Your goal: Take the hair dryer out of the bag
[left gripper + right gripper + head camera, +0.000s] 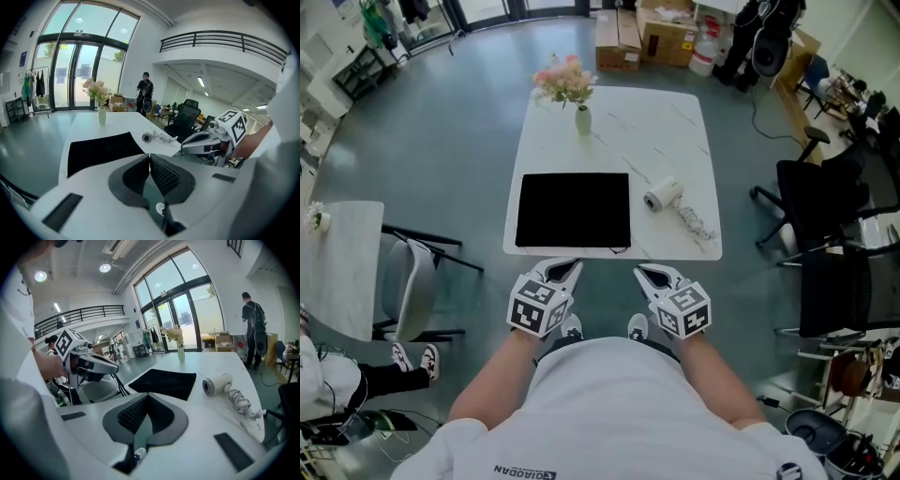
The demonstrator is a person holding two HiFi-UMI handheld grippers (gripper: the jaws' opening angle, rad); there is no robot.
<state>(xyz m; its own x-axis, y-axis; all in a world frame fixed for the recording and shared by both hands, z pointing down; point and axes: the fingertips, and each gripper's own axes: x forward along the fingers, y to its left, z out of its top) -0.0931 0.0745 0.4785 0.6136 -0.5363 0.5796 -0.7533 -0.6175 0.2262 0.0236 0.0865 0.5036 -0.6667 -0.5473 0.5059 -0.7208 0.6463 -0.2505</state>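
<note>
Tabletop: white tabletop (675, 122) with faint veining and rounded corners.
Bag: flat black bag (573, 210) lying along the near edge, from near the left corner to a little past the middle.
Hair dryer: white hair dryer (663, 195) on its side, just beside the bag's right edge, apart from it.
Cord: bundled cord (697, 223) running from the hair dryer toward the near right corner.
Vase: small pale vase (583, 120) upright in the far left part, holding pink flowers (565, 80).

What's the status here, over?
Left claw, right claw shut, empty, short of the table. Dryer out, lying right of the bag. Nothing in the way.
</note>
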